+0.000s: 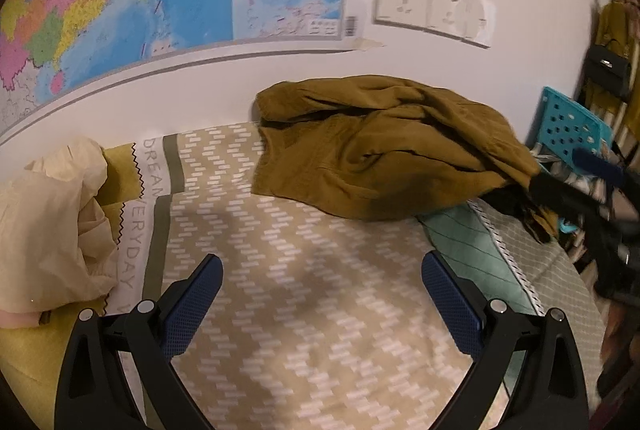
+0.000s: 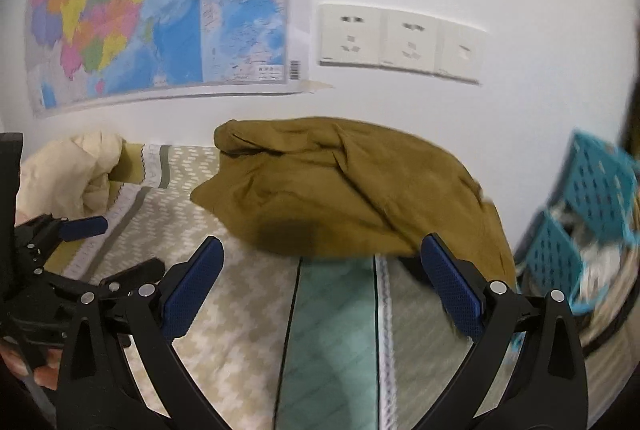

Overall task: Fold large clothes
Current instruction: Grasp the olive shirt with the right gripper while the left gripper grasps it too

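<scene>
Both claws, left (image 1: 320, 310) and right (image 2: 320, 302), gape wide, empty; best pinch the crumpled olive garment (image 1: 380, 150) by its bed-edge hem.

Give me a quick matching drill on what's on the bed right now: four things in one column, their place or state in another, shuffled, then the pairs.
Things
1. olive-brown garment
2. cream cloth
3. left hand-held gripper
4. blue perforated basket

Places or states
A. off the right edge of the bed
B. bunched at the left end of the bed by the wall
C. crumpled in a heap against the wall, below the wall sockets
D. open, nothing between its fingers, over the patterned bedspread

Pairs: 1-C, 2-B, 3-D, 4-A
</scene>
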{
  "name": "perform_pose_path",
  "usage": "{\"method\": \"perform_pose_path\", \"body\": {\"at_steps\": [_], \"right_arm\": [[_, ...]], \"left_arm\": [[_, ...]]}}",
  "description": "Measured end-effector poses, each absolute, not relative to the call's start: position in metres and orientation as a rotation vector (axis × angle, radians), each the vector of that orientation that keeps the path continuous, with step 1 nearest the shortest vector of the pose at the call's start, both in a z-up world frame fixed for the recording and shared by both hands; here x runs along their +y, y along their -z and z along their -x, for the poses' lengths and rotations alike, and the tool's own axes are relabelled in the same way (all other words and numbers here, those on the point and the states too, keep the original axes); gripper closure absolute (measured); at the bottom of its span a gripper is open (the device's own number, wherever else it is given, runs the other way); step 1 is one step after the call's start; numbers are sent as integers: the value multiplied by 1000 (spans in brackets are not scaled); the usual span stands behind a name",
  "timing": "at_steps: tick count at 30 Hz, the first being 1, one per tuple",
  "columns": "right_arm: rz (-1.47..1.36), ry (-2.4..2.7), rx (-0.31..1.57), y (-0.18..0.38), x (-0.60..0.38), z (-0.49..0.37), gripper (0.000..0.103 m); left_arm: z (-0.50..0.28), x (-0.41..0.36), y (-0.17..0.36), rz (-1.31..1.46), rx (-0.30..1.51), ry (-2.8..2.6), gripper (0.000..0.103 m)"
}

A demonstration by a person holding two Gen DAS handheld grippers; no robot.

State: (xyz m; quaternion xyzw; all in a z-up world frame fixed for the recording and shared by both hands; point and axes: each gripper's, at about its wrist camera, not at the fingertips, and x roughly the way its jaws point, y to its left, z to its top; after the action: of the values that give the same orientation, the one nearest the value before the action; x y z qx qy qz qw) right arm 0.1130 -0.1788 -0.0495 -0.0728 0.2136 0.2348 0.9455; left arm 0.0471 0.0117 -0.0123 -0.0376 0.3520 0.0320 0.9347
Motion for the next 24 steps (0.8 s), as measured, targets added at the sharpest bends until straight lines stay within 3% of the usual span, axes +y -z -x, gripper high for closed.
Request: {"method": "perform_pose_path", "body": {"at_steps": [15,17,19,20,24], "right_arm": [[635,-531,459,69,-30,-264,8],[641,-571,494,72,-23,-276,26],[616,-633,527,68,-24,-282,84],[613,-619,530,63,-28,-283,96],[449,-649,429,8,-79,-260,98]], "left_arm": [[-104,58,52,146,829,-133,7],[-109,61,57,153,844,-122,7],[-116,62,62,150,856,-111,7],[-119,63,63,147,856,-95,7],[-132,63,66,150,845,-37,7]]}}
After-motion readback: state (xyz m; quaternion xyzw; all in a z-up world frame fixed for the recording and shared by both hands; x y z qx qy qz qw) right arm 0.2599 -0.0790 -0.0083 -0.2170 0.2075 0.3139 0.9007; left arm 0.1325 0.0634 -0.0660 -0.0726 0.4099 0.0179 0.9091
